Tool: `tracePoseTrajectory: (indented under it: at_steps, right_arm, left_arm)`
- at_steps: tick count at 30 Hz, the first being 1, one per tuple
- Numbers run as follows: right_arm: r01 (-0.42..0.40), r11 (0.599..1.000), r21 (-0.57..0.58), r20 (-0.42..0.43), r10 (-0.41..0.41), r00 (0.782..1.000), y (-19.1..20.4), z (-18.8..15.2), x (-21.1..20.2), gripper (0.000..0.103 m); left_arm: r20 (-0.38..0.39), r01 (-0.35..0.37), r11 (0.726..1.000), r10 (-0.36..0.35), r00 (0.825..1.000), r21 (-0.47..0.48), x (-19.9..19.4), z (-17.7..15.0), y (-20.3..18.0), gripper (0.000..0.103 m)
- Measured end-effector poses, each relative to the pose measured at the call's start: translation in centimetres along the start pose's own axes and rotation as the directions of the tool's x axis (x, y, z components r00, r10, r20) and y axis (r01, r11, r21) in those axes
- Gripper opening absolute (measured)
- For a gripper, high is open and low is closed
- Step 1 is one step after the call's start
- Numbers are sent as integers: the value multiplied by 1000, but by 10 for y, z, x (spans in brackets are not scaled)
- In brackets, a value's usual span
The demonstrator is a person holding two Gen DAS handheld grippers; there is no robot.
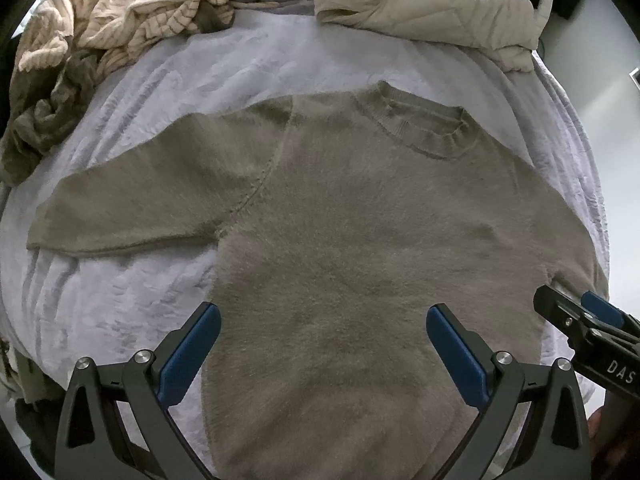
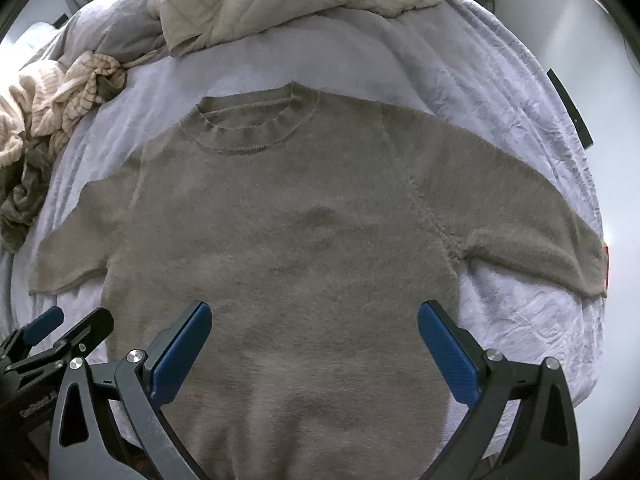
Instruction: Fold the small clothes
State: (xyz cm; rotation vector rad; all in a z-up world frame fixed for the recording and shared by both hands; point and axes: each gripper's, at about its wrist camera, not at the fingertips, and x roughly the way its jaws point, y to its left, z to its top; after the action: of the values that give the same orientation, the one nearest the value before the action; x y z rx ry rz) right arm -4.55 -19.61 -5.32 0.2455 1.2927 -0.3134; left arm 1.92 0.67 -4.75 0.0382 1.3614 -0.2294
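Note:
A fuzzy taupe sweater (image 1: 340, 232) (image 2: 304, 232) lies flat on a pale lavender sheet (image 1: 120, 304), front up, collar away from me, both sleeves spread sideways. My left gripper (image 1: 323, 314) hovers open over the sweater's lower left part, nothing between its blue pads. My right gripper (image 2: 314, 312) hangs open over the lower right part, likewise empty. Each gripper shows in the other's view: the right one (image 1: 576, 304) at the sweater's right edge, the left one (image 2: 68, 320) at its left edge. The hem lies out of sight below both views.
A heap of cream striped and olive clothes (image 1: 100, 40) (image 2: 44, 120) lies at the back left. A beige quilted jacket (image 1: 420, 4) (image 2: 280, 4) is bunched at the back. The sheet's right edge (image 2: 576, 184) drops to a white floor.

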Motion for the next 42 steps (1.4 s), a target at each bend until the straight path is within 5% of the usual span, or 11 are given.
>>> tracePoseTrajectory:
  at_steps: [10,18,23,26,29,31,33,37,39,42]
  right_arm:
    - [0,999,-37,-3,0,1000,26,-2,9,103]
    - [-28,992,-124,-31,24,999,78,-7,24,103]
    - [-69,978,-197,-43,62,997,118,-15,31,103]
    - [-95,965,-244,-61,83,995,142,-25,37,103]
    - [-112,955,-276,-80,93,992,160,-35,42,103]
    - [-121,948,-294,-92,98,991,170,-40,45,103]
    - [-131,941,-311,-101,104,989,177,-46,47,103]
    - [-158,928,-338,-119,125,985,184,-55,48,103]
    - [-166,927,-336,-125,131,983,183,-58,46,103]
    - [-169,932,-322,-110,141,984,175,-59,43,103]
  left_arm:
    - [-7,29,997,-29,1000,-77,18,-1,38,103]
    - [99,100,956,-76,992,-275,35,10,159,103]
    - [181,119,885,-40,983,-450,52,1,271,103]
    - [201,166,810,-61,978,-562,74,-12,331,103]
    - [240,247,735,-118,964,-631,93,-20,361,103]
    - [290,290,709,-126,949,-642,96,-19,370,103]
    - [338,317,694,-112,934,-646,95,-15,376,94]
    - [363,333,668,-100,926,-666,99,-10,386,11]
    - [396,368,663,-115,911,-652,95,-7,390,10]
    - [449,369,725,-93,889,-582,69,-1,373,10]
